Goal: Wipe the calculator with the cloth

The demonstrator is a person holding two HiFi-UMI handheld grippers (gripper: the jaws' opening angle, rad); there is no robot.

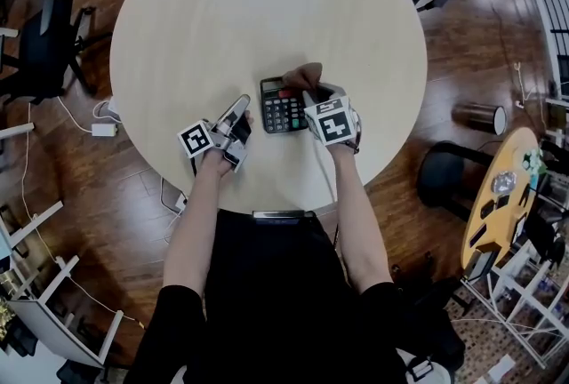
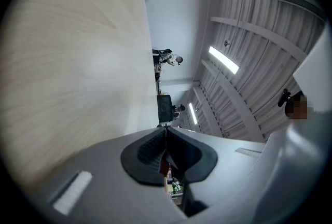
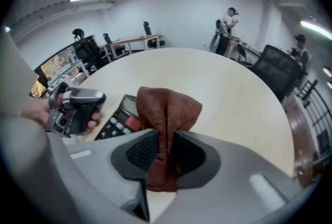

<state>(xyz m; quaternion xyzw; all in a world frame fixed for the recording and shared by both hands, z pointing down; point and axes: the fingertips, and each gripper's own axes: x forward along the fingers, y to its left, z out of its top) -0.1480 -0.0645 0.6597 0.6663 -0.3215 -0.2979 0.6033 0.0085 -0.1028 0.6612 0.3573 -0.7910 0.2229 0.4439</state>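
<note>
A round table [image 1: 267, 18] with a smooth, pale wood-grain top fills the head view, bare but for 1 small item near the person's edge. The person's 2 forearms reach over that edge, each hand holding a grey moulded gripper topped by a cube of square markers.

The left gripper [image 1: 242, 103] lies on its side just left of the calculator [image 1: 283, 105], its ribbed black pads [image 2: 150, 148] pressed together on nothing. Whether its tip touches the calculator cannot be made out.

The right gripper [image 3: 165, 137] tilts down over the calculator's right side, its pads pinching a brown cloth [image 3: 168, 114]. The cloth is coarse-woven and bunched into a soft upright fold, with a stitched hem hanging below the pads. In the right gripper view that fold hides the right part of the calculator.

The calculator is a flat black rectangle with a grey screen, rows of pale keys and 1 red key.

Around the table, on dark polished wood flooring, stand a black office chair [image 1: 44, 44], a black round stool [image 1: 449, 173] and a dark cylindrical bin [image 1: 480, 117], and a white power adapter [image 1: 104, 130] lies there too.
</note>
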